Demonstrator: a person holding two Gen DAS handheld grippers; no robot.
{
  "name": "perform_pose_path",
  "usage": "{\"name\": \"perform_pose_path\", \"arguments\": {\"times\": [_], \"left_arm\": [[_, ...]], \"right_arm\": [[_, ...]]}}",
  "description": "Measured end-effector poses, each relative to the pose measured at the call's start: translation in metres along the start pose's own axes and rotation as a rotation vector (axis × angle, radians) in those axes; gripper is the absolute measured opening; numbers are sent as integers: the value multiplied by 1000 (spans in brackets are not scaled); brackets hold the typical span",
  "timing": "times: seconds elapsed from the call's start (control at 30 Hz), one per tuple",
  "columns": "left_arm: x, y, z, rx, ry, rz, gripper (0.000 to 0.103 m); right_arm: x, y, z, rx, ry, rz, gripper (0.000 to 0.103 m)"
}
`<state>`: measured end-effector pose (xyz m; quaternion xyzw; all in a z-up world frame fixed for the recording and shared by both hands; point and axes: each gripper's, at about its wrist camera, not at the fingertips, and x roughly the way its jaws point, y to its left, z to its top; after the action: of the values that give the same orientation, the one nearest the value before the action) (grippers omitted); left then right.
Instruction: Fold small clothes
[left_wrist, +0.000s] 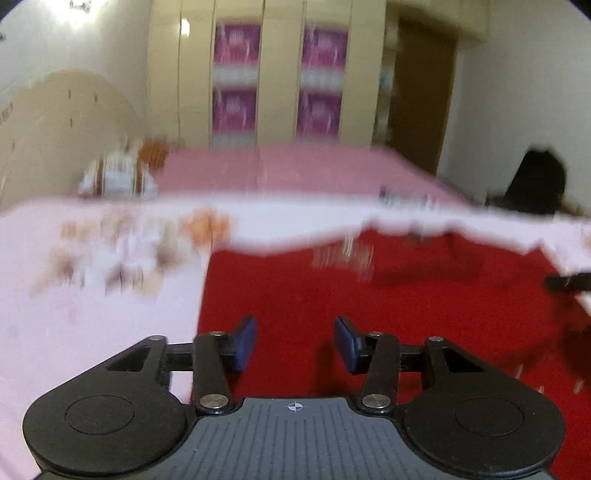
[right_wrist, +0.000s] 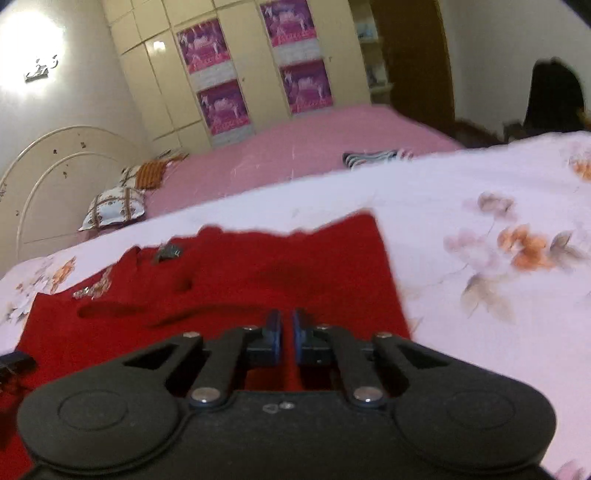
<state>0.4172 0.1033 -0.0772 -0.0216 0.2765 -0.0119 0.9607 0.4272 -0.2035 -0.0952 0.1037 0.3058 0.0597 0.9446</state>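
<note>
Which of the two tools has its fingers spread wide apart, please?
The left tool: a wide gap separates its blue fingers above the red garment. The right tool shows only a narrow slit.

red garment (right_wrist: 258, 280): matt cloth, slightly fuzzy
floral sheet (right_wrist: 480, 206): smooth printed cloth
left gripper (left_wrist: 295, 343): matt black plastic, shiny metal pivot pins
wardrobe (right_wrist: 236, 66): glossy cream panels at 12 o'clock

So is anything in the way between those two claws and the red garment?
Nothing visible. The left gripper is open over the red garment, and the right gripper is nearly closed just above it; only a small dark object lies farther back.
</note>
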Motion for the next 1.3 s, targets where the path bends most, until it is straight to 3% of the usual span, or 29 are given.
{"name": "perform_pose_path", "arguments": {"times": [0.1, 0.2, 0.23, 0.27, 0.33, 0.43, 0.5, 0.57, 0.63, 0.67, 0.77, 0.8, 0.87, 0.9, 1.0, 1.1, 1.2, 1.3], "left_arm": [[20, -19, 21, 20, -24, -62, 48], [62, -41, 25, 90, 84, -39, 48], [83, -43, 20, 104, 165, -9, 53], [84, -39, 16, 90, 130, -9, 57], [76, -29, 22, 33, 146, -15, 57], [43, -31, 21, -26, 60, -44, 57], [33, -53, 13, -1, 35, -96, 57], [31, -78, 4, 69, 49, -136, 57], [35, -91, -14, 118, 97, -101, 57], [29, -90, -23, 136, 68, -96, 58], [12, -75, -23, 170, 68, -39, 58], [6, -60, -25, 153, 75, -5, 58], [-4, -25, -33, 93, 78, 45, 76], [-7, -16, -34, 76, 80, 62, 84], [-26, -3, -26, 22, 25, 71, 84], [-43, -7, -29, 58, -5, 88, 80], [-51, -3, -40, 50, 19, 98, 78], [-33, 1, -43, 33, 83, 121, 78]], "right_arm": [[-2, 35, 5, -80, -49, 122, 22], [17, 85, 2, -202, -25, 190, 21], [27, 98, -1, -243, 4, 195, 20], [43, 110, -7, -307, 56, 128, 19], [51, 101, -10, -329, 35, 51, 18], [33, 81, -2, -256, 6, 57, 24], [15, 79, -3, -244, -28, 143, 26], [10, 91, -14, -278, 2, 223, 25], [11, 104, -29, -346, 56, 231, 22], [14, 106, -36, -380, 87, 188, 23], [1, 88, -42, -443, 49, 111, 23], [-3, 79, -38, -436, 36, 55, 24], [-14, 46, -34, -388, 25, -36, 24], [-18, 27, -31, -340, 31, -36, 24], [-28, 9, -24, -252, 31, -14, 29], [-50, 4, -25, -145, -32, 45, 31], [-60, -7, -30, -106, -29, 74, 32], [-66, -12, -33, -90, -58, 85, 33]]}}
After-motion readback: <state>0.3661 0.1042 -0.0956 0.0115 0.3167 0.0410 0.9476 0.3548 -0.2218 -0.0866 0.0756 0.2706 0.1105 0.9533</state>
